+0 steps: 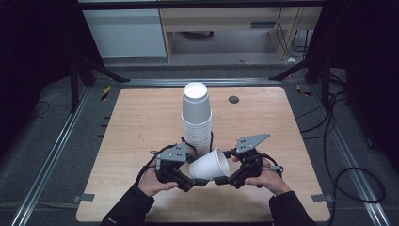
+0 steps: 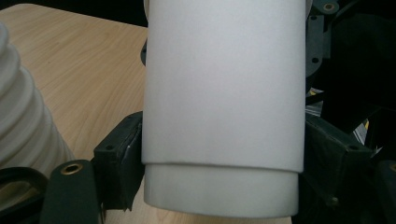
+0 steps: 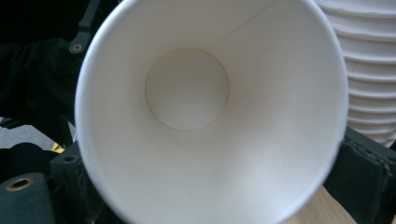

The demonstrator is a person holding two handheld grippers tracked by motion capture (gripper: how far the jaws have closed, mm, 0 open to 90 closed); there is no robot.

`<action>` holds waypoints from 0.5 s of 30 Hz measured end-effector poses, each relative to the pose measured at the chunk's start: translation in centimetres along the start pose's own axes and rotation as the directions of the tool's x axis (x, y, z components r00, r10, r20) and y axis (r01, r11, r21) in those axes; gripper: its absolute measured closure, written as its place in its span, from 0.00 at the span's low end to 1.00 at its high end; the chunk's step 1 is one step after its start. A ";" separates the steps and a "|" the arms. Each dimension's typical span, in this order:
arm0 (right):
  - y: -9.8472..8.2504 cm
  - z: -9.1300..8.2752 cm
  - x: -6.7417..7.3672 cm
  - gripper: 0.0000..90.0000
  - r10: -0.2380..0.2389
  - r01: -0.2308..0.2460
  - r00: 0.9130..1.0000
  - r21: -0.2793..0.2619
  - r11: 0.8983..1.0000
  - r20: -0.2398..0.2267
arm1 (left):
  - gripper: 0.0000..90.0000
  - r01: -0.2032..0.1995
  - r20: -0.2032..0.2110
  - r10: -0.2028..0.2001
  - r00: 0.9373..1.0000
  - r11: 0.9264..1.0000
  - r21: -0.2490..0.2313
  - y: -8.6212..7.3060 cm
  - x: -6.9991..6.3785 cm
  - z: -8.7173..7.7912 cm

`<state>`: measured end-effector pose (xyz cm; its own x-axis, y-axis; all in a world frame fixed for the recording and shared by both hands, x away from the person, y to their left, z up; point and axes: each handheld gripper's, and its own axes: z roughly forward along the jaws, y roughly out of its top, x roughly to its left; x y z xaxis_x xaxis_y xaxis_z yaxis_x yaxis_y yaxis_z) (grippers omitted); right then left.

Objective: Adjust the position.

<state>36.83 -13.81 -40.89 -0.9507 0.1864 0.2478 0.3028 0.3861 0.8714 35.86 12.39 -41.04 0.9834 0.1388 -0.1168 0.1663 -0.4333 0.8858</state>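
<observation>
The left gripper (image 1: 195, 181) is clamping a single white paper cup (image 1: 210, 164) near its closed bottom end; in the left gripper view its black jaws are pressing against both sides of the cup wall (image 2: 223, 93), just above the stepped base band. The right gripper (image 1: 221, 180) is meeting the same cup at its open mouth. In the right gripper view the rim (image 3: 210, 112) is sitting between the two jaws with dark pads flanking it on either side, but whether those pads are pressing the paper or merely bracketing it I cannot tell; the jaws are standing at a middling width.

The cup is lying tilted on its side, lifted off the light wooden tabletop (image 1: 141, 122), with its mouth turned toward the right gripper. Judging by this pose, the two tools are sharing the cup so that one can steady the base while the other works at the rim, probably passing it across or turning it.

Just behind the grippers, a tall stack of nested white paper cups (image 1: 196, 117) is standing upside down, bases upward, close to the held cup and apparently apart from it. A small dark round grommet (image 1: 234, 99) is sitting farther back on the table.
</observation>
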 end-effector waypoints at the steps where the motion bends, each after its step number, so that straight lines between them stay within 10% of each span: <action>1: 0.0 0.1 0.0 0.08 0.001 -0.001 1.000 0.001 1.000 -0.007 | 0.25 -0.004 0.001 0.004 1.000 1.000 0.005 0.0 -0.1 0.1; 15: 0.0 0.4 0.1 0.12 -0.001 0.001 1.000 -0.003 1.000 -0.022 | 0.25 -0.011 0.019 0.011 1.000 1.000 0.012 -0.1 0.0 0.4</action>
<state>36.75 -13.38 -41.01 -0.9523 0.1657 0.2562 0.3016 0.3838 0.8728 35.89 12.10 -41.28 0.9864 0.1174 -0.1153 0.1561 -0.4458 0.8814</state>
